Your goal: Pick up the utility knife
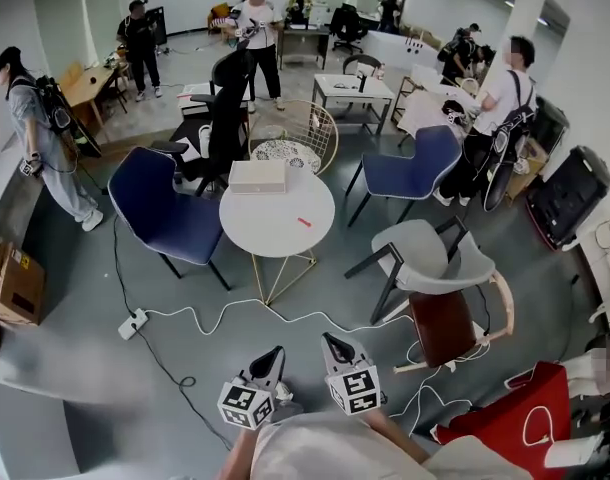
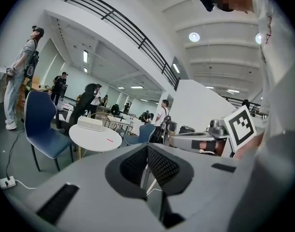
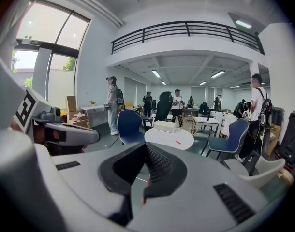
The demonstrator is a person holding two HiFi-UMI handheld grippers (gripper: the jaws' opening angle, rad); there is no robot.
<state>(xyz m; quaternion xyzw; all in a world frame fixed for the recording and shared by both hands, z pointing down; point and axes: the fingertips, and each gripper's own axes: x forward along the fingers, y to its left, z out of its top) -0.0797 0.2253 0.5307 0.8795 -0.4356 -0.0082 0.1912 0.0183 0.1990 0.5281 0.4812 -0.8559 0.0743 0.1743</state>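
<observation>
The utility knife (image 1: 304,222) is a small red thing lying on the round white table (image 1: 275,236), right of centre. It also shows far ahead in the left gripper view, as the knife (image 2: 109,140), and in the right gripper view, as the knife (image 3: 177,141). A white box (image 1: 257,176) sits on the table's far side. My left gripper (image 1: 272,356) and right gripper (image 1: 332,344) are side by side at the bottom of the head view, well short of the table and over the floor. The left gripper (image 2: 147,148) and right gripper (image 3: 146,145) both have their jaws together, holding nothing.
A blue chair (image 1: 160,210) stands left of the table, another blue chair (image 1: 415,166) at the back right, and a grey chair (image 1: 430,264) on the right. A power strip (image 1: 133,324) and white cable lie on the floor between me and the table. Several people stand around the room.
</observation>
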